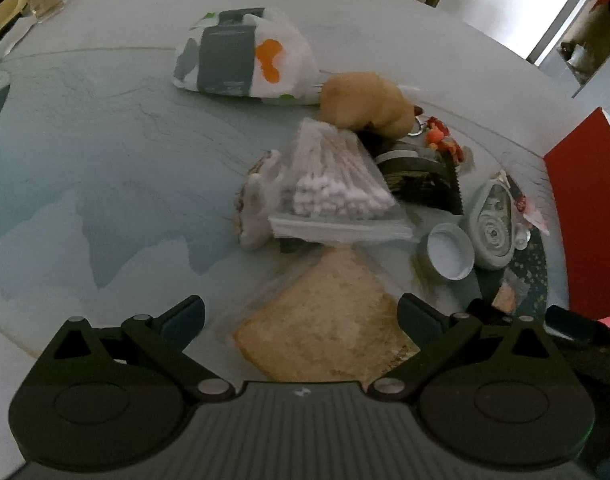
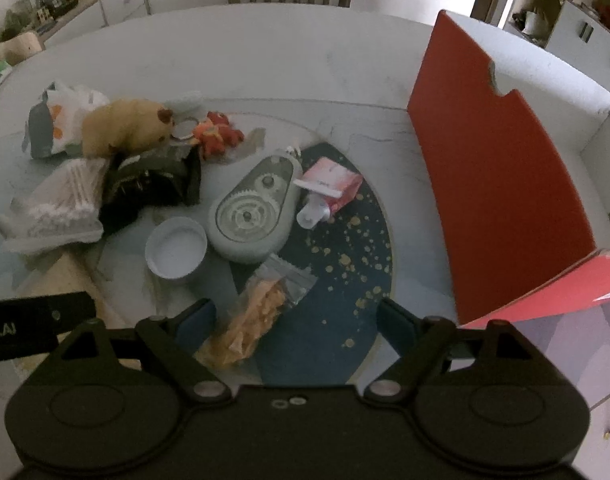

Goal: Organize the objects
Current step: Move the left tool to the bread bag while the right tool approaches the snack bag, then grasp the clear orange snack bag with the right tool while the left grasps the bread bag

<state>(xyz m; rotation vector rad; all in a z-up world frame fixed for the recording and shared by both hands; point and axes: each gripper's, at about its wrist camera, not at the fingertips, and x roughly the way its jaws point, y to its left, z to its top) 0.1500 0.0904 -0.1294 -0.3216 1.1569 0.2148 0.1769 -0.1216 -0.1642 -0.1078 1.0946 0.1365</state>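
1. Nearest the left wrist camera, the left gripper (image 1: 301,316) hangs with its fingers spread wide, holding nothing, above a tan flat packet (image 1: 325,320) on the table (image 1: 105,160).
2. Beyond that packet lies a clear bag of cotton swabs (image 1: 337,184), propped on a pile with a tan plush toy (image 1: 365,104) behind it.
3. A white printed plastic bag (image 1: 241,56) sits farther back, apart from the pile.
4. Right gripper (image 2: 297,316): fingers also spread apart, empty, with a clear bag of orange snacks (image 2: 261,308) lying on the table beside its left finger.
5. A white lid (image 2: 176,248) rests touching a pale green tape dispenser (image 2: 253,212); a pink packet (image 2: 333,184) lies just beside the dispenser.
6. A red open box (image 2: 497,184) stands at the right, well apart from the clutter.
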